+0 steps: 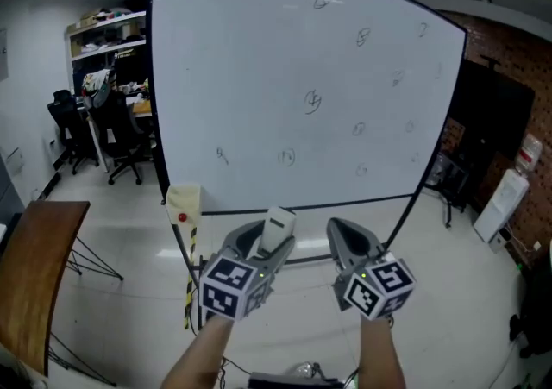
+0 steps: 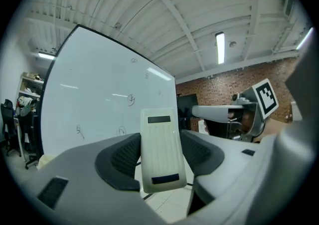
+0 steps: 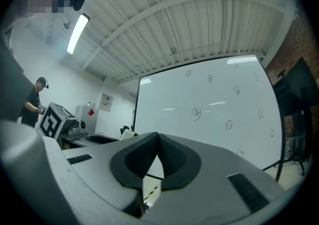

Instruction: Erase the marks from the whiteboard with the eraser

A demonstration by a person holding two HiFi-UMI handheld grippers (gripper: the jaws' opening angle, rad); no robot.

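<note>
Our left gripper [image 1: 259,245] clamps the eraser [image 2: 160,149] between its fingers, well short of the whiteboard [image 1: 259,77], our right gripper [image 1: 349,241] has its fingers closed together on nothing, and we judge the eraser may twist loose when pressed on the marks [image 1: 313,101]

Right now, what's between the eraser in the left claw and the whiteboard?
Nothing, the stretch is bare. In the left gripper view the eraser, held by the left claw, faces the whiteboard with only air between. The head view agrees.
</note>
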